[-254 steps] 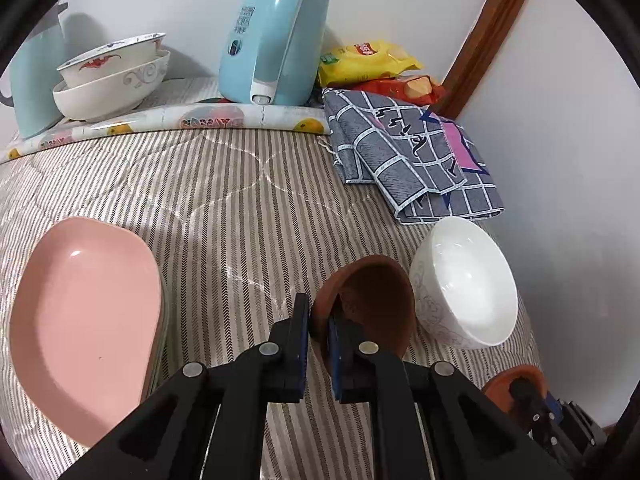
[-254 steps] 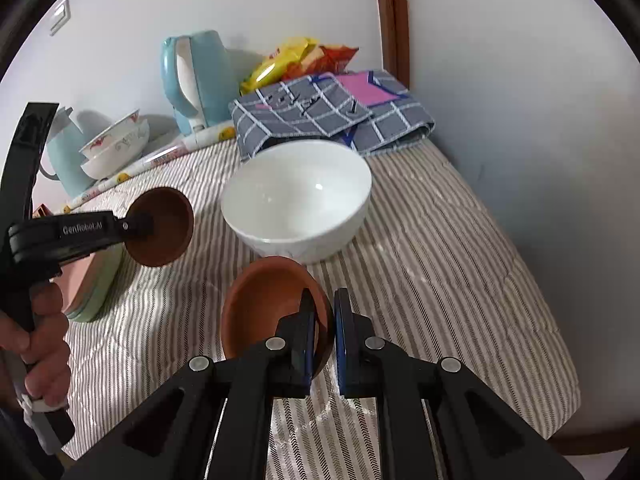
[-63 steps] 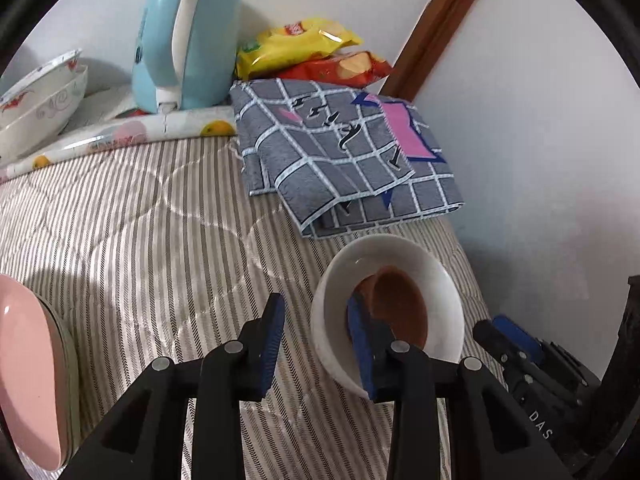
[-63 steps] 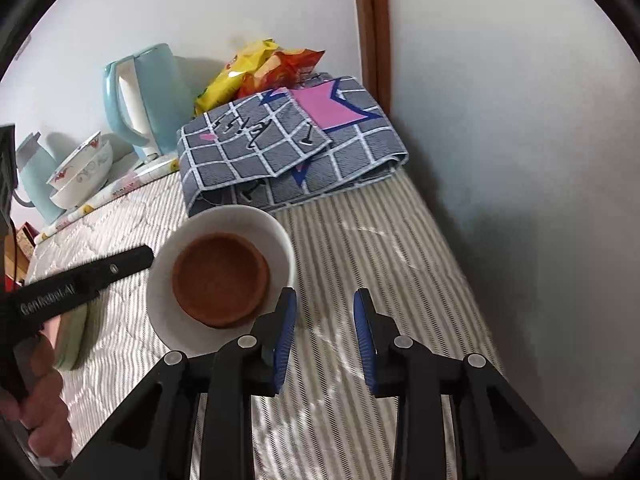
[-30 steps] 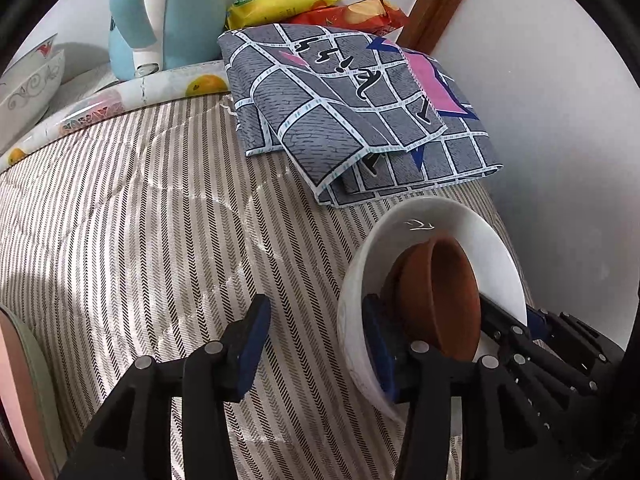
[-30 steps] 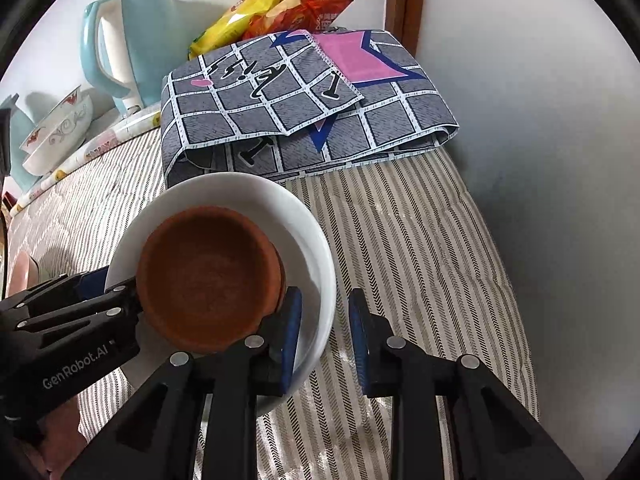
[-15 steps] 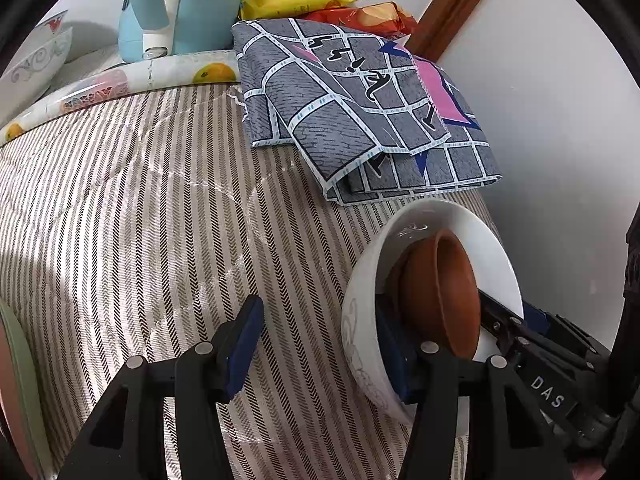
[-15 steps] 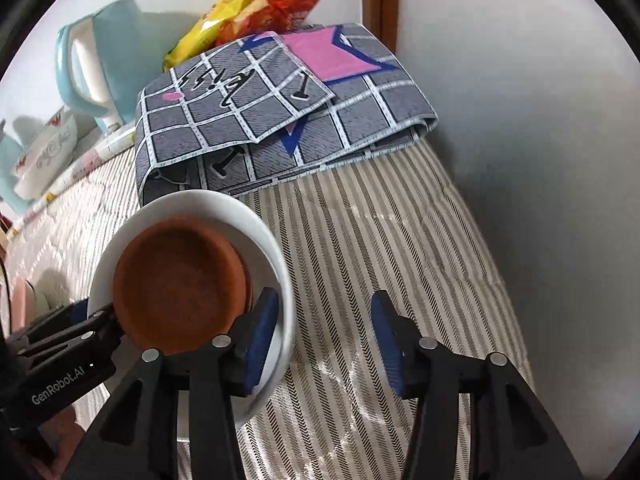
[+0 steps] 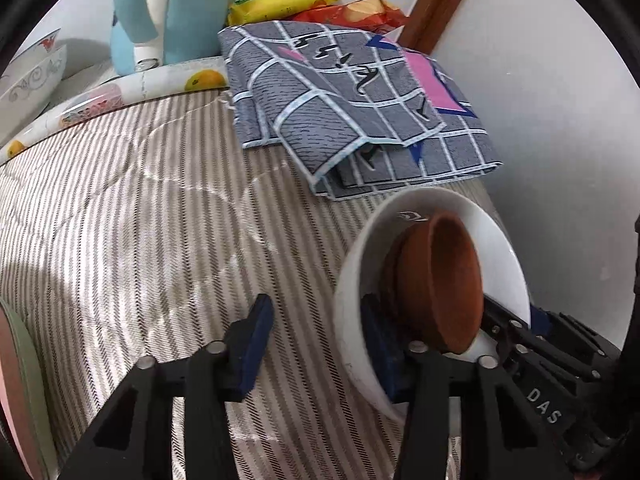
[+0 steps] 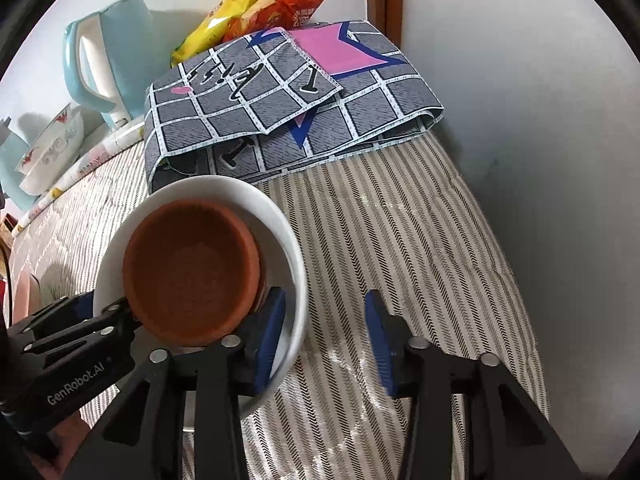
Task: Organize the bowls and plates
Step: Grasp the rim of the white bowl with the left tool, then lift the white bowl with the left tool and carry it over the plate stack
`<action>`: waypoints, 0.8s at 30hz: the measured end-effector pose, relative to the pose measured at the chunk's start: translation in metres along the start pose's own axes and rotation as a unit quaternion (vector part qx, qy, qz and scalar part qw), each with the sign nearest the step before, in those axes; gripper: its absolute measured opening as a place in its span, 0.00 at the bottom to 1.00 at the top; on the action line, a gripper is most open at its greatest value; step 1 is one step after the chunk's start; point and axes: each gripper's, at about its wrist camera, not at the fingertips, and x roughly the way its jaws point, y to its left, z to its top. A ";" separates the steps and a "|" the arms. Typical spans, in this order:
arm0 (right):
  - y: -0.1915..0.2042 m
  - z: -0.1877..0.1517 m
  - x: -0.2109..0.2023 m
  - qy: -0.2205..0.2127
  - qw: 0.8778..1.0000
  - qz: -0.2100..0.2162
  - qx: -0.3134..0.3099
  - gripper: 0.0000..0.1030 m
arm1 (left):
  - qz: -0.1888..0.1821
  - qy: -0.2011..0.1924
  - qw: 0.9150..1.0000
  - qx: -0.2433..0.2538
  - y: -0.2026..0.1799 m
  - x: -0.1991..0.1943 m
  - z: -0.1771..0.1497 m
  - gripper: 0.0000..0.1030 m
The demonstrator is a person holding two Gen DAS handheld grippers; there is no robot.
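A white bowl (image 9: 352, 280) (image 10: 292, 256) sits on the striped quilt with brown clay bowls (image 9: 436, 284) (image 10: 188, 268) nested inside it. My left gripper (image 9: 316, 336) is open and straddles the white bowl's near rim, with the right finger inside the bowl. My right gripper (image 10: 324, 332) is open too, its left finger inside the opposite rim and its right finger over the quilt. Both grippers reach the bowl from opposite sides. The bowl looks tilted.
A folded grey checked cloth (image 9: 360, 112) (image 10: 288, 104) lies just behind the bowl. Snack bags (image 10: 256, 12) and a light blue kettle (image 9: 160, 12) stand at the back wall. Patterned bowls (image 10: 52, 144) are stacked at far left. Pink and green plates (image 9: 16, 380) lie at the left edge. A white wall is close on the right.
Both grippers have opened wider than half a second ago. The white bowl with the brown bowls inside has stayed between them and shifted only slightly.
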 end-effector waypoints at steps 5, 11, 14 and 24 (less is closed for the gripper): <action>0.014 -0.003 -0.003 -0.011 1.000 0.007 -0.016 0.13 | -0.013 -0.004 1.000 0.012 -0.012 -0.002 0.001 0.16; 0.011 -0.006 -0.006 -0.013 1.000 0.018 0.003 0.14 | -0.019 -0.005 1.000 -0.003 -0.009 -0.004 0.000 0.14; 0.016 -0.010 -0.009 -0.018 1.000 0.005 -0.004 0.14 | -0.014 -0.007 1.000 -0.004 -0.004 -0.011 -0.008 0.13; 0.018 -0.025 -0.019 -0.019 1.000 0.023 0.012 0.13 | -0.007 -0.007 1.000 -0.007 0.008 -0.034 -0.031 0.13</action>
